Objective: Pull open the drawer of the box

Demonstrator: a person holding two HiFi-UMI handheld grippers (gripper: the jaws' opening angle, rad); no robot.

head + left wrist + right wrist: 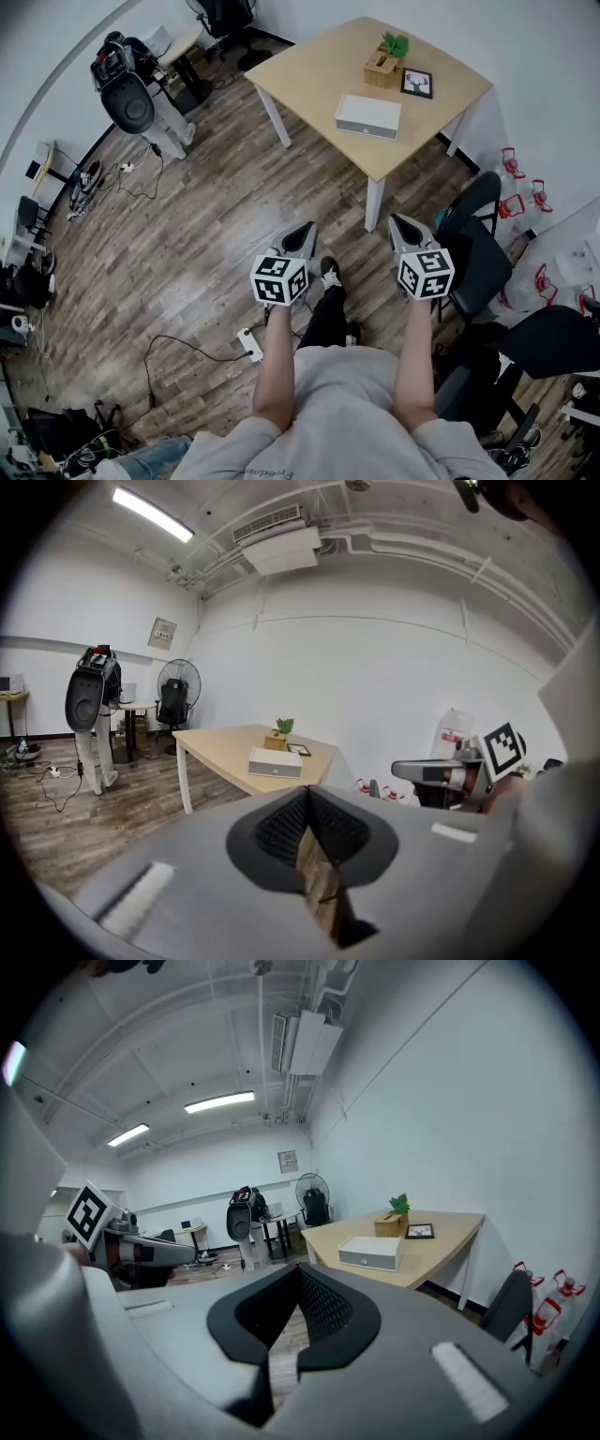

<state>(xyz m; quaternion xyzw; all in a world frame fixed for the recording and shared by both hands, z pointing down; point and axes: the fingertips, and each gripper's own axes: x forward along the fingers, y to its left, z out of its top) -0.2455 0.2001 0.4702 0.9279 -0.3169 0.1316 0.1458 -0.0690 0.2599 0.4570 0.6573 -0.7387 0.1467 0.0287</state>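
A: Where's our flat white box (367, 116)?
B: On the pale wooden table (309, 66), well ahead of us. Its drawer (364, 127) is closed, contents unseen. The small wooden holder (382, 71) near it carries a green plant (396, 44).
A: Grippers?
B: Left gripper (302, 236) and right gripper (401, 227) have jaws together, empty. We judge they're carried so for the approach.

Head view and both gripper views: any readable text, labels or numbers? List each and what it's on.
No text can be read in any view.
Shirt print: cut off at the frame edge, unreadable.
Wall notice: too small to read.
Framed picture on the table: too small to read.
Marker cubes: black-and-white square patterns only, no words.
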